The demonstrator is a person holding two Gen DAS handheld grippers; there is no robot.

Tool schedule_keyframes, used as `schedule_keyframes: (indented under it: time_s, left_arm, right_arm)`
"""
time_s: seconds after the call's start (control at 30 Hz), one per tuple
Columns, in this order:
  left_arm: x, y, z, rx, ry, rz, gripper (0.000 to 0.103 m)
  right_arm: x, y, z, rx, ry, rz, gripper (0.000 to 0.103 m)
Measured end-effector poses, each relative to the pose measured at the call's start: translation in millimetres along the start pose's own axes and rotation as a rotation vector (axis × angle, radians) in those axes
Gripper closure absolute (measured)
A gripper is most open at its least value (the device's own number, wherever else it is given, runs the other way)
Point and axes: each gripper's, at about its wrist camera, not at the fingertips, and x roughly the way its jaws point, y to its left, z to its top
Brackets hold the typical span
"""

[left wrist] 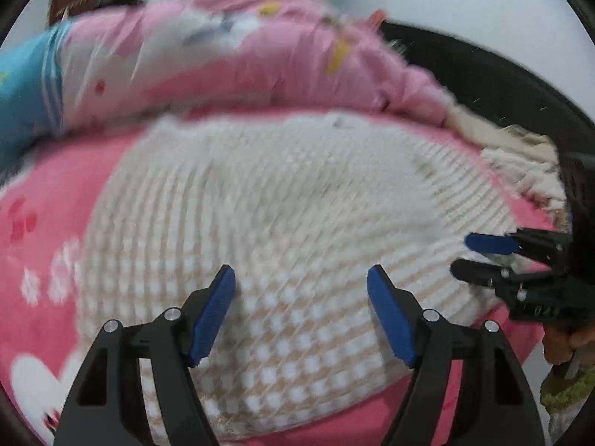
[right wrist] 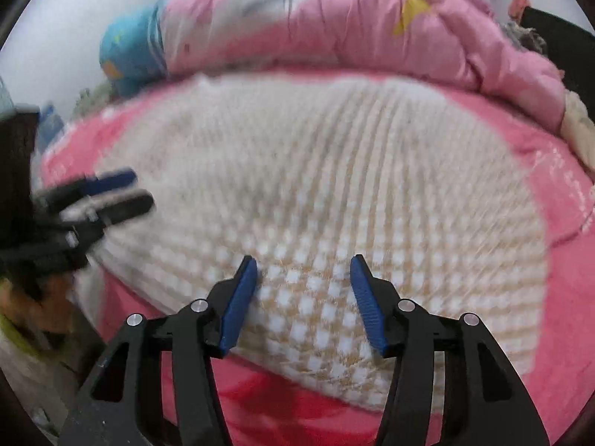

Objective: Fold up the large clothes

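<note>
Where both open grippers hover, the checked garment (left wrist: 260, 223) lies beneath.

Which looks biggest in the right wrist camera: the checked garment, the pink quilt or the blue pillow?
Largest to smallest as they look here:
1. Checked garment, though it lies nearest the camera.
2. Pink quilt, bunched up farther back.
3. Blue pillow, partly hidden by the quilt.
</note>
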Motion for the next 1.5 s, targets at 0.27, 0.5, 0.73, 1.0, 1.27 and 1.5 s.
schedule_keyframes:
  time_s: [0.27, 0.5, 0.73, 1.0, 1.27, 1.5]
  left_arm:
    - [-38.7, 27.1, -14.5, -0.068, -0.107, 0.036, 0.031]
    - [-33.0, 60.9, -32.6, -0.153, -0.07, 0.027, 0.032]
    - [-37.4, 88.0, -49.6, -0.266, -0.075, 0.01, 0.031]
    - [-78.1, 75.2, -52.3, -0.308, -0.111, 0.059, 0.029]
    - [-133.7, 26.7, -71.3, -0.24, -0.138, 0.074, 0.015]
    - [-184.4, -10.4, -66.7, -0.18, -0.216, 0.127, 0.005]
  right_arm:
    - [-49.2, -14.8, -12.0, 0.021, -0.071, -0.136, 0.049]
    - [-27.7, -48.7, -32.9, 0.101, -0.021, -0.191, 0.049]
    - [-36.1, -84.8, -55.9, 0.277, -0.034, -0.138, 0.046]
    - [-82.7, -66.4, -64.3, 0.366, -0.074, -0.074, 0.025]
    - [-124.9, -13.5, -94.6, 0.293, -0.127, -0.12, 0.011]
    - [-152.9, 27.1, -87.9, 0.158, -0.223, -0.214, 0.007]
